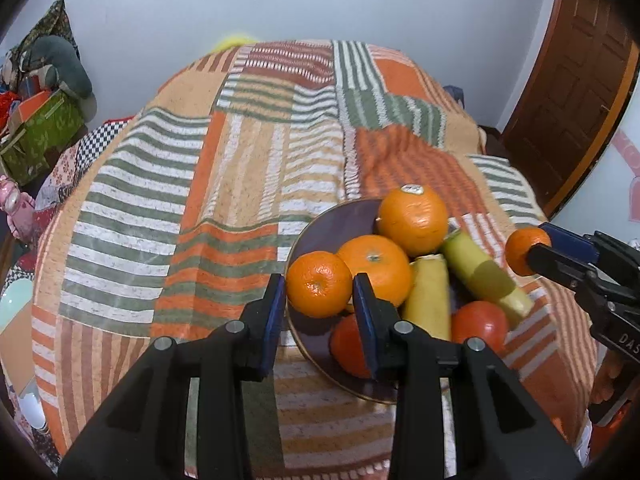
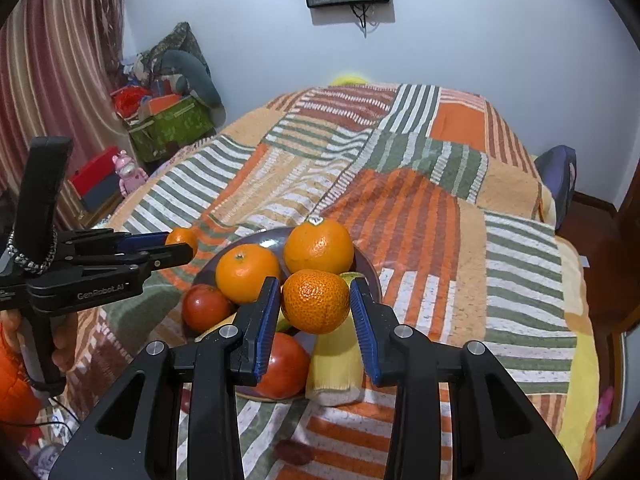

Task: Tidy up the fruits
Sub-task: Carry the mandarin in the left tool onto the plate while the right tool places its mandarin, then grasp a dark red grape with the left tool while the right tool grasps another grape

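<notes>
A small mandarin (image 1: 319, 284) is pinched between the left gripper (image 1: 320, 304) jaws, over the near left rim of the dark plate (image 1: 332, 220). Another mandarin (image 2: 316, 301) is pinched by the right gripper (image 2: 316, 312), above the plate. Each looks light, round and a bit soft, so it should be held at its wide middle and not squeezed hard. Two big oranges (image 1: 413, 219), tomatoes (image 1: 480, 322) and yellow-green pieces (image 1: 427, 296) are piled on the plate, on a striped blanket (image 1: 160, 200).

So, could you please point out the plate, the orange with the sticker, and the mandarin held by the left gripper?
plate (image 1: 340, 220), left wrist view, bare inner surface near the far rim.
orange with the sticker (image 1: 414, 220), left wrist view, middle of its peel.
mandarin (image 1: 318, 284), left wrist view, centre, between the left gripper (image 1: 320, 292) fingers.
</notes>
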Action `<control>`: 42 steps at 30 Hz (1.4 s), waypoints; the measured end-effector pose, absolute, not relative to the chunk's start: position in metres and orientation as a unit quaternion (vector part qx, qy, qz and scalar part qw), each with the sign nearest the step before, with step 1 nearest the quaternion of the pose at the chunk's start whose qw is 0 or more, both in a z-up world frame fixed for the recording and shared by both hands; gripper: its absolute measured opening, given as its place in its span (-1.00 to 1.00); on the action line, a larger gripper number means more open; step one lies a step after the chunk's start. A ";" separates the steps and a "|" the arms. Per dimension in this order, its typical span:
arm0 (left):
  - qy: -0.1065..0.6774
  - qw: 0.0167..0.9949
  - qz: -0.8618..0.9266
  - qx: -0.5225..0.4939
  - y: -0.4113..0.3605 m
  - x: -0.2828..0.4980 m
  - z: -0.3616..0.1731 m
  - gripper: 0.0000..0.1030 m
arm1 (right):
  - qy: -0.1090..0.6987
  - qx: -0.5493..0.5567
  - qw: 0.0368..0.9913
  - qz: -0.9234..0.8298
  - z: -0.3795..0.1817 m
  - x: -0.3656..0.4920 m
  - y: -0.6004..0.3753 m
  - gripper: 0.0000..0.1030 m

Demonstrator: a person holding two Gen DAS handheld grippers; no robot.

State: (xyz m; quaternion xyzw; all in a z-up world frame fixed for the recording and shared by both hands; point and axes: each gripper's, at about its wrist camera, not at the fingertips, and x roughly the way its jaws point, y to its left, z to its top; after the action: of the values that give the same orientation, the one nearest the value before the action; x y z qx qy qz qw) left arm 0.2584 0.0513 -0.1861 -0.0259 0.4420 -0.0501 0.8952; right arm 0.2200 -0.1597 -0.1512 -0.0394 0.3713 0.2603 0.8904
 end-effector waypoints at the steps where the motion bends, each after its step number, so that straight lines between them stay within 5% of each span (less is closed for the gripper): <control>1: 0.445 0.894 -0.050 -0.027 0.052 0.259 -0.189 -0.33 | 0.375 -0.040 0.889 0.260 -0.154 0.222 -0.159 -0.35; 22: 0.477 0.875 -0.068 -0.046 0.060 0.276 -0.215 -0.32 | 0.401 -0.067 0.873 0.270 -0.174 0.232 -0.138 -0.35; 42: 0.436 0.896 -0.084 -0.028 0.045 0.215 -0.165 0.04 | 0.383 -0.072 0.886 0.251 -0.145 0.195 -0.159 -0.27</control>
State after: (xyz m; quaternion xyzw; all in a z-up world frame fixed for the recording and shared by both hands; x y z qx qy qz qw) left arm 0.2155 0.0449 -0.1649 -0.0280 0.4358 -0.0839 0.8957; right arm 0.1955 -0.1588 -0.1454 -0.0722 0.3825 0.2505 0.8864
